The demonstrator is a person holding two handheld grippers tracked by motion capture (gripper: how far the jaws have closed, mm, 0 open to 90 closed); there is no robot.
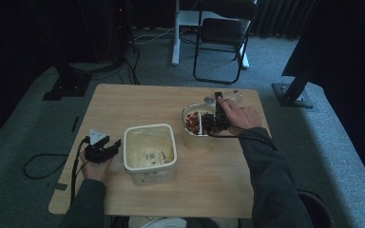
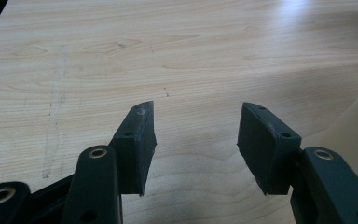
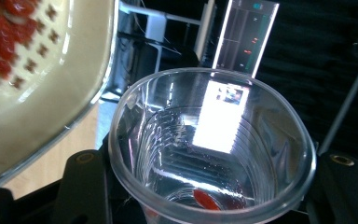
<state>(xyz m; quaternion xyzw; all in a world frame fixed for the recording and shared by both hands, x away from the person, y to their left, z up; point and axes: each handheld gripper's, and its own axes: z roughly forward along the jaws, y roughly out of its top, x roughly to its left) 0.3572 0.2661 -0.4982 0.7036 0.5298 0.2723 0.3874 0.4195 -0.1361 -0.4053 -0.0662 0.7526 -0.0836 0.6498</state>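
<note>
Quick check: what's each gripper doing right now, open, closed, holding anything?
Left gripper: open, nothing between its fingers.
Right gripper: closed on the clear plastic cup.

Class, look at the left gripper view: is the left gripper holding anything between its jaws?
No. The left gripper has its jaws standing apart, with bare wooden table visible in the gap between them.

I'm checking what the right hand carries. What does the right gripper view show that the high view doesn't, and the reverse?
Right gripper view alone: a clear plastic cup between its jaws, mouth toward the camera, with a small red piece at the bottom. High view alone: the square white tub at the table's middle and the left gripper beside it. Both: the bowl of red pieces next to the right gripper.
</note>
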